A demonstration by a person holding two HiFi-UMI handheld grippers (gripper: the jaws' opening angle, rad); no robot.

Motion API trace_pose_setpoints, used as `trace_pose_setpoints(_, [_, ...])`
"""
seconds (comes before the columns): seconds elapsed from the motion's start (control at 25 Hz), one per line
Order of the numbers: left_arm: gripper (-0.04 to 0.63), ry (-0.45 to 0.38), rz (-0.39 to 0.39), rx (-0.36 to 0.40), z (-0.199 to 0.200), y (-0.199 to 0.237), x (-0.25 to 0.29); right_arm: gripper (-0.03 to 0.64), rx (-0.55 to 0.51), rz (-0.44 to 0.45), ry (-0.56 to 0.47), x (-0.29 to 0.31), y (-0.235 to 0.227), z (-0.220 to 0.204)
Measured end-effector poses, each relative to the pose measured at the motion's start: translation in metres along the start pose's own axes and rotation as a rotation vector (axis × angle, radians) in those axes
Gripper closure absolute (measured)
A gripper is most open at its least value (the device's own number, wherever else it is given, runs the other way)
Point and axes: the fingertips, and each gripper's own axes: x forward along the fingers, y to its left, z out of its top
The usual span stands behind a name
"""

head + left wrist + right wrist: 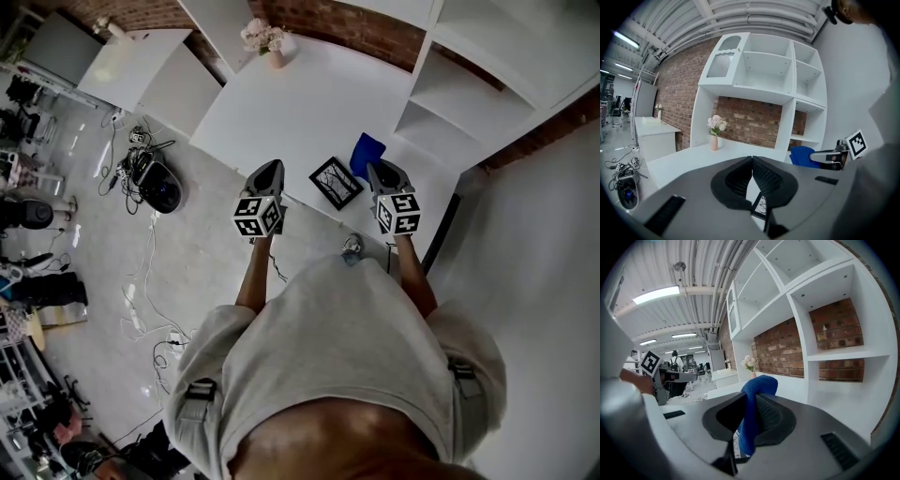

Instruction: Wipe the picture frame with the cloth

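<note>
Head view: person stands at white table (281, 112); picture frame (336, 182) lies flat near the table's front edge, between the 2 grippers; left gripper (270, 171) hangs just to the frame's left, right gripper (382, 172) just to its right; blue cloth (367, 154) sticks up from the right gripper's tips, beside the frame's far right corner; vase (265, 41) w/ pale flowers at the table's far edge; white shelf unit (469, 84) on the right; cables (141, 281) on the grey floor (187, 253) to the left.

Left gripper view: left gripper (752, 159) has jaws closed, tips touching, nothing btwn them; a bit of the picture frame (761, 206) shows through the gap lower down; cloth (802, 156) and right gripper (824, 156) off to the right; vase (715, 133) on the table (693, 157) by the brick wall; shelf unit (764, 65) above.

Right gripper view: right gripper (749, 401) is clamped on the cloth (759, 385); cloth bunches above the tips and hangs down btwn the jaws; left gripper (663, 378) at far left; vase (751, 365) further back; shelf unit (825, 310) on the right.
</note>
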Motion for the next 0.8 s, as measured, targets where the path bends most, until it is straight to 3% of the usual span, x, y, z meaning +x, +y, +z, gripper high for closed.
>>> trace_pose_setpoints(0.8, [0.578, 0.036, 0.048, -0.029, -0.002, 0.001, 0.059, 0.554, 0.021, 0.061, 0.028, 0.049, -0.044, 0.007])
